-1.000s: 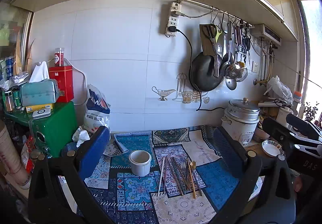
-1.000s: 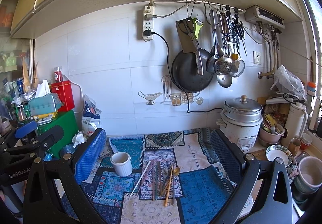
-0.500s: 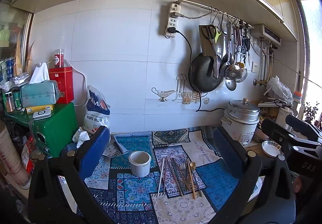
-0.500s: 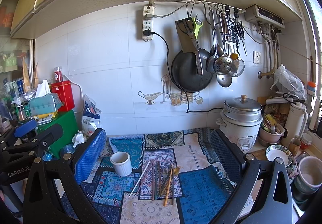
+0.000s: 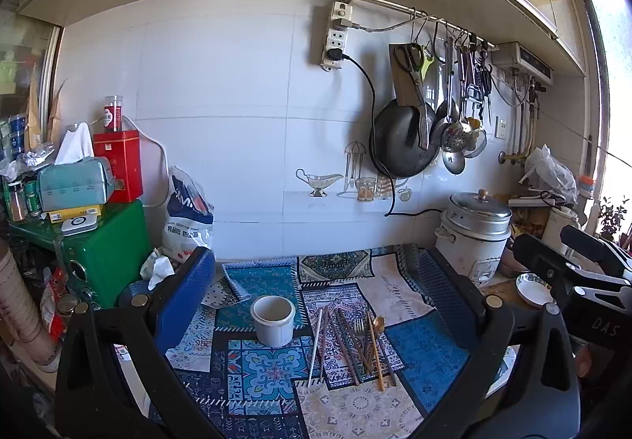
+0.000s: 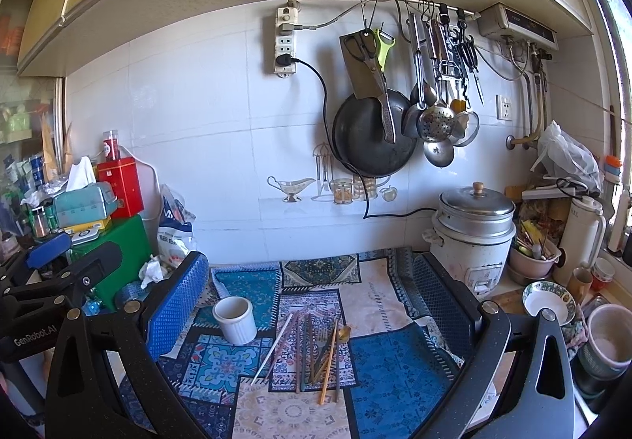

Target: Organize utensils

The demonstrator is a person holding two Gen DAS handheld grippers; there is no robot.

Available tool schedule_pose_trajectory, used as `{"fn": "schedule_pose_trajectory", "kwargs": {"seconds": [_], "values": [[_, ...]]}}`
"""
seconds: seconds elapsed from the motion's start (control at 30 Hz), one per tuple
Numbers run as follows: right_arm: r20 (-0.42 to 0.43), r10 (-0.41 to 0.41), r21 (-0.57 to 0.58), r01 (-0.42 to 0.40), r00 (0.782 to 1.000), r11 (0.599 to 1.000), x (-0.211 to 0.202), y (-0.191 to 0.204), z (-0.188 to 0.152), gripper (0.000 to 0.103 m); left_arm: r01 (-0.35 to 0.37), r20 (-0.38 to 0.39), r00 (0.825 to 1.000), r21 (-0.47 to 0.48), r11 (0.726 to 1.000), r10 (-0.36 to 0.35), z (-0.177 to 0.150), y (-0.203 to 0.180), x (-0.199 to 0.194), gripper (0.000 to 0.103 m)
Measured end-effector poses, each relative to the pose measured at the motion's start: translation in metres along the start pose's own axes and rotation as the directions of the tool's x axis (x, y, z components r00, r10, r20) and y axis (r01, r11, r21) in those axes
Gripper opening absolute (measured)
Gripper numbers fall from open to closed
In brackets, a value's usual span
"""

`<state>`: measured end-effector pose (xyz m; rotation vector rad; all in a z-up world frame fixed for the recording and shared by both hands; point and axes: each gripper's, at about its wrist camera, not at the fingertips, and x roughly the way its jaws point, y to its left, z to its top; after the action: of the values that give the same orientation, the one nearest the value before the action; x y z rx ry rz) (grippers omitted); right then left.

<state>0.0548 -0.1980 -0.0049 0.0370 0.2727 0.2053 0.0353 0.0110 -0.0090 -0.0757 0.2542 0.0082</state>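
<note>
A white ribbed cup stands empty on the patterned mat; it also shows in the right wrist view. Right of it lie several utensils side by side: chopsticks, a fork and a gold spoon, also in the right wrist view. My left gripper is open and empty, held above the mat short of the cup. My right gripper is open and empty, above the utensils. Each gripper shows at the edge of the other's view.
A rice cooker stands at the back right, with bowls and a thermos beside it. A green box, tissue box and red tin stand at the left. A pan and ladles hang on the wall.
</note>
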Motion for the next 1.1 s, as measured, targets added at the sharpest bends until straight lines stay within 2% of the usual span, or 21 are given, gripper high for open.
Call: {"fn": "schedule_pose_trajectory", "kwargs": {"seconds": [0.17, 0.37, 0.5, 0.63, 0.77, 0.93, 1.1], "values": [[-0.032, -0.012, 0.000, 0.012, 0.999, 1.000, 0.013, -0.007, -0.005, 0.103, -0.009, -0.029, 1.000, 0.000, 1.000, 0.009, -0.004, -0.003, 0.017, 0.103], [-0.116, -0.043, -0.015, 0.042, 0.992, 0.999, 0.043, -0.019, -0.019, 0.103, -0.043, -0.095, 0.995, -0.016, 0.999, 0.042, -0.015, -0.002, 0.053, 0.103], [-0.199, -0.072, -0.029, 0.067, 0.977, 0.997, 0.072, -0.031, -0.034, 0.103, -0.062, -0.169, 0.984, -0.014, 0.998, 0.059, -0.030, -0.002, 0.089, 0.103], [-0.294, -0.108, -0.053, 0.097, 0.949, 0.994, 0.106, -0.044, -0.051, 0.103, -0.052, -0.269, 0.962, -0.033, 0.998, 0.041, -0.048, -0.001, 0.129, 0.103], [-0.398, -0.114, -0.069, 0.094, 0.910, 0.993, 0.144, -0.059, -0.071, 0.103, -0.066, -0.363, 0.930, -0.016, 0.998, 0.056, -0.073, -0.004, 0.175, 0.103], [-0.575, -0.060, -0.044, 0.042, 0.816, 0.998, 0.199, -0.081, -0.108, 0.102, -0.086, -0.466, 0.880, 0.027, 0.996, 0.089, -0.109, -0.009, 0.228, 0.103], [-0.673, -0.060, -0.046, 0.040, 0.737, 0.998, 0.241, -0.099, -0.139, 0.100, -0.100, -0.572, 0.813, 0.048, 0.994, 0.109, -0.146, -0.012, 0.276, 0.103]]}}
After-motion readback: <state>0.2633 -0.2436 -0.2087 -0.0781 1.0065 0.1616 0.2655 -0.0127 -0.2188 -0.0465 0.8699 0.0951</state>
